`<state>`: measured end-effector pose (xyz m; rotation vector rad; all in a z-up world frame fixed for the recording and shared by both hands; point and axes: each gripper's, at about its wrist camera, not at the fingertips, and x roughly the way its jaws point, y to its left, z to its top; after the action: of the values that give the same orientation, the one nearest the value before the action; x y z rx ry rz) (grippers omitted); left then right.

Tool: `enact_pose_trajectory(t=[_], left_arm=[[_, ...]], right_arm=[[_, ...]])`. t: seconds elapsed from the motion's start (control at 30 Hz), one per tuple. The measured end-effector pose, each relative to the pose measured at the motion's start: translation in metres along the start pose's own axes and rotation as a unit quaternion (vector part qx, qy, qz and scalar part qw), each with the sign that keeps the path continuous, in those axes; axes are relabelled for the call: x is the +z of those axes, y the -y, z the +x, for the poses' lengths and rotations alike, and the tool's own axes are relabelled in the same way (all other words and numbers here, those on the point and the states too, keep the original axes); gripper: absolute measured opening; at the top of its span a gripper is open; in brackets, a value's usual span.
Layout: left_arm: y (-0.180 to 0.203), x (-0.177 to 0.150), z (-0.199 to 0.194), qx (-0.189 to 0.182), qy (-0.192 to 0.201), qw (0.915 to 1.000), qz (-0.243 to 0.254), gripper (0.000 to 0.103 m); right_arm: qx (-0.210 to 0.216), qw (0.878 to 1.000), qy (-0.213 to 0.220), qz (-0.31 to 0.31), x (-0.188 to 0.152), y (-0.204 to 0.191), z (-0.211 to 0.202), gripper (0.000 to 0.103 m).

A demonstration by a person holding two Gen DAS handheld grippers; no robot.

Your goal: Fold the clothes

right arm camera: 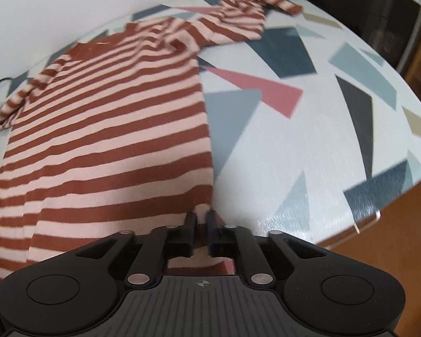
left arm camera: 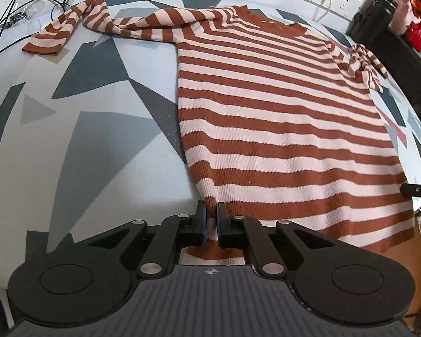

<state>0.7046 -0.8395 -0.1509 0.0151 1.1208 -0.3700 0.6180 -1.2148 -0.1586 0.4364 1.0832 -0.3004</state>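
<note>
1. The striped sweater (left arm camera: 280, 118) lies flat, chest up, on the patterned tablecloth (left arm camera: 98, 140), its hem at the near table edge, its sleeves crumpled near the far corners.
2. The left gripper (left arm camera: 211, 219) pinches the hem's left corner, jaws nearly together on the knit.
3. The right gripper (right arm camera: 200, 224) pinches the right corner (right arm camera: 202, 210) likewise.
4. Risk: both grips take only a thin edge, so the stretchy knit may slip out when lifted.
5. The bunched left sleeve (left arm camera: 78, 22) lies close to the cables (left arm camera: 42, 2) and could snag or fold unevenly.
</note>
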Motion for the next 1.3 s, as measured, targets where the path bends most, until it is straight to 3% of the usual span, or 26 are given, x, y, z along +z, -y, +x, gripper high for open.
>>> enact_pose_trajectory(t=[0.03, 0.1, 0.27, 0.4, 0.5, 0.57, 0.73, 0.83, 0.93, 1.0, 1.03, 1.07, 1.1, 1.13, 1.2, 1.23, 1.3], left_arm=[[0.0, 0.004, 0.0, 0.004, -0.005, 1.0, 0.001, 0.024], [0.0, 0.012, -0.004, 0.006, -0.004, 1.0, 0.002, 0.04], [-0.001, 0.046, -0.025, -0.006, 0.051, 0.9987, 0.003, 0.043], [0.0, 0.089, -0.026, 0.018, 0.09, 0.9957, 0.015, 0.056], [0.004, 0.13, -0.016, 0.041, 0.109, 0.9926, 0.035, 0.066], [0.007, 0.158, -0.001, 0.052, 0.109, 0.9915, 0.047, 0.066], [0.008, 0.219, 0.058, 0.053, 0.096, 0.9924, 0.057, 0.067], [0.007, 0.249, 0.098, 0.065, 0.067, 0.9936, 0.063, 0.068], [0.006, 0.27, 0.133, 0.078, 0.034, 0.9931, 0.081, 0.068], [0.004, 0.275, 0.146, 0.08, 0.025, 0.993, 0.082, 0.074], [0.003, 0.276, 0.148, 0.08, 0.026, 0.9935, 0.076, 0.073], [0.001, 0.277, 0.15, 0.081, 0.024, 0.994, 0.07, 0.071], [-0.001, 0.277, 0.15, 0.072, 0.023, 0.9949, 0.066, 0.058], [-0.002, 0.278, 0.149, 0.061, 0.023, 0.9959, 0.063, 0.037], [0.0, 0.279, 0.148, 0.075, 0.026, 0.9946, 0.067, 0.013], [0.003, 0.28, 0.149, 0.099, 0.029, 0.992, 0.073, 0.013], [0.001, 0.279, 0.15, 0.105, 0.036, 0.9918, 0.063, 0.013]], right_arm=[[0.009, 1.0, 0.007, 0.014, 0.005, 0.001, -0.005, 0.031], [0.029, 0.999, 0.025, 0.034, 0.016, 0.002, -0.014, 0.033], [0.077, 0.993, 0.087, 0.025, 0.073, -0.008, -0.031, 0.034], [0.103, 0.983, 0.15, -0.025, 0.136, -0.029, -0.036, 0.035], [0.104, 0.973, 0.194, -0.074, 0.18, -0.043, -0.025, 0.05], [0.096, 0.969, 0.205, -0.098, 0.208, -0.051, -0.006, 0.054], [0.047, 0.97, 0.183, -0.152, 0.26, -0.076, 0.079, 0.052], [0.011, 0.973, 0.151, -0.177, 0.277, -0.084, 0.13, 0.052], [-0.014, 0.977, 0.122, -0.177, 0.285, -0.083, 0.162, 0.064], [-0.015, 0.978, 0.113, -0.177, 0.283, -0.082, 0.173, 0.065], [-0.005, 0.978, 0.116, -0.176, 0.281, -0.082, 0.174, 0.061], [0.006, 0.977, 0.119, -0.175, 0.278, -0.081, 0.175, 0.042], [0.016, 0.977, 0.121, -0.175, 0.278, -0.081, 0.175, 0.017], [0.025, 0.977, 0.124, -0.174, 0.279, -0.083, 0.175, 0.014], [0.019, 0.971, 0.136, -0.195, 0.281, -0.093, 0.179, 0.01], [0.018, 0.969, 0.142, -0.203, 0.284, -0.097, 0.182, 0.01], [0.02, 0.966, 0.148, -0.211, 0.293, -0.105, 0.189, 0.009]])
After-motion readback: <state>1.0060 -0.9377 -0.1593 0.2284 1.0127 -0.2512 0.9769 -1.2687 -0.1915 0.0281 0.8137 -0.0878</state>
